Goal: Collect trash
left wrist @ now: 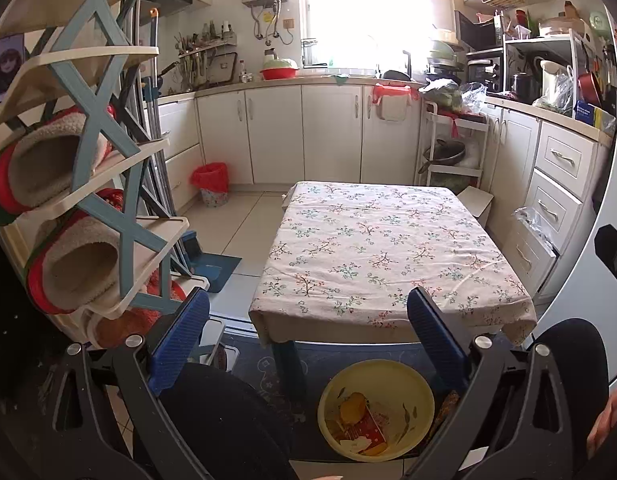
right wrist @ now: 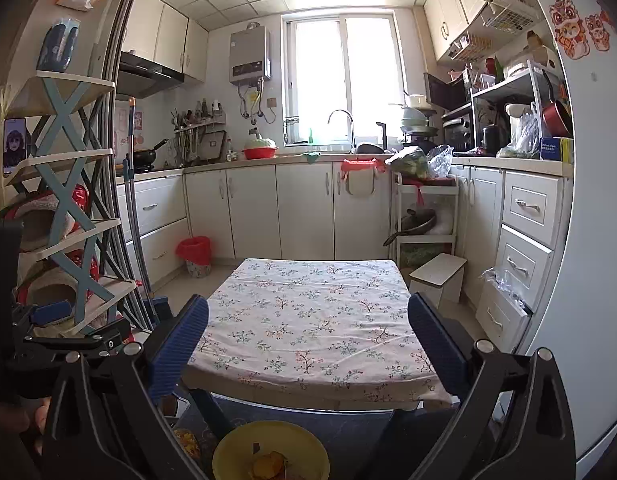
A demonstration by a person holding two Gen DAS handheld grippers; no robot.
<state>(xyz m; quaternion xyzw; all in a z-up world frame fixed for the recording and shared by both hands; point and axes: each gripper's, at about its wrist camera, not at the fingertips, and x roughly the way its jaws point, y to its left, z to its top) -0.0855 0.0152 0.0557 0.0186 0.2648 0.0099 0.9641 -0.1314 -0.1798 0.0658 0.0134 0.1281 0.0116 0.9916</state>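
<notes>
We see the table (left wrist: 388, 248) covered in matt cloth (right wrist: 308, 320), floral print, lightly creased. Yellow basin (left wrist: 420, 396) looks like smooth plastic, slight sheen; scraps inside (left wrist: 360, 420) look like peel plus glossy red printed paper. Left gripper (left wrist: 308, 332) and right gripper (right wrist: 308, 332): matt black plastic frames, blue ribbed rubbery pads (left wrist: 432, 332), bright metal screw heads. Floor tiles (left wrist: 236, 216) are glossy. Cabinet doors (right wrist: 304, 208) are smooth, satin white, with metal handles. Red bin liner (left wrist: 210, 176) is thin shiny plastic. Slippers (left wrist: 48, 168) on the rack look fleecy.
</notes>
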